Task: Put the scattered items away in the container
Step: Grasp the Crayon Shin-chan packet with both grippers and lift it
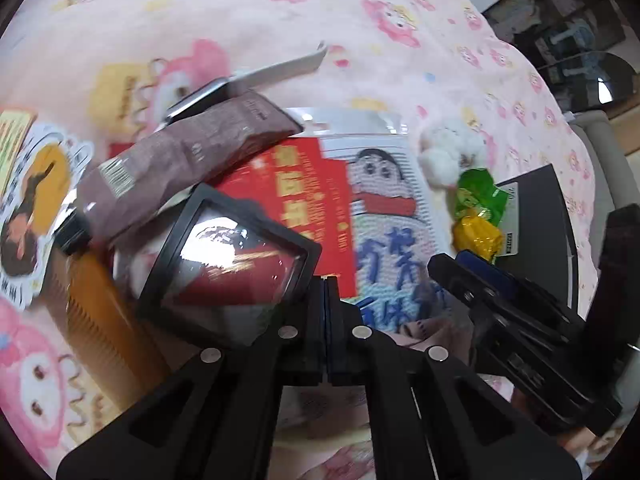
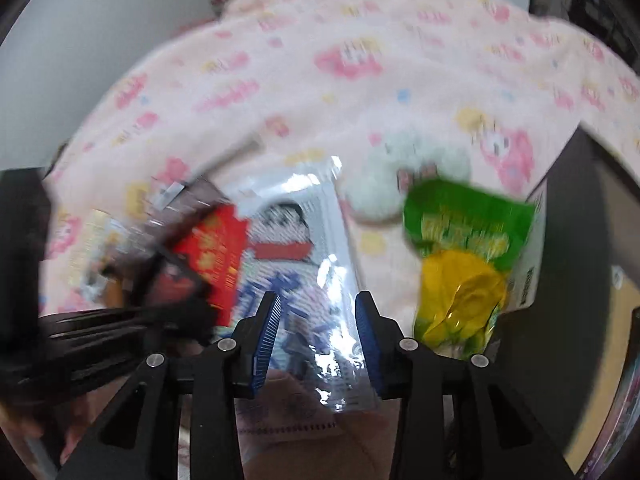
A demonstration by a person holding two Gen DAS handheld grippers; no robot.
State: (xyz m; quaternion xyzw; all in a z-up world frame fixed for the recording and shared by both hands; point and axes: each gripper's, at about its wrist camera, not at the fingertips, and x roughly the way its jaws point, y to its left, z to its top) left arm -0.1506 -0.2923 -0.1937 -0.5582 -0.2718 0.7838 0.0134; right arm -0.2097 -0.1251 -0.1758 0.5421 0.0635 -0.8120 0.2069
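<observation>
While my left gripper [image 1: 326,280] pinches its jaws together beside the black-framed display case [image 1: 228,264], my right gripper's [image 2: 316,320] jaws gape over the clear cartoon packet [image 2: 304,248].

Right gripper [image 2: 316,336]: jaws apart, above a clear plastic packet [image 2: 296,248] with a cartoon print. A red envelope [image 2: 216,252] overlaps the packet's left edge. Green and yellow snack packets [image 2: 464,256] lie to the right on the pink blanket [image 2: 320,80]. View blurred.

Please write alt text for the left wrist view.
The left gripper, jaws shut, touches a black-framed square case amid clutter on a pink cartoon blanket: brown tube, red packet, orange comb.
</observation>
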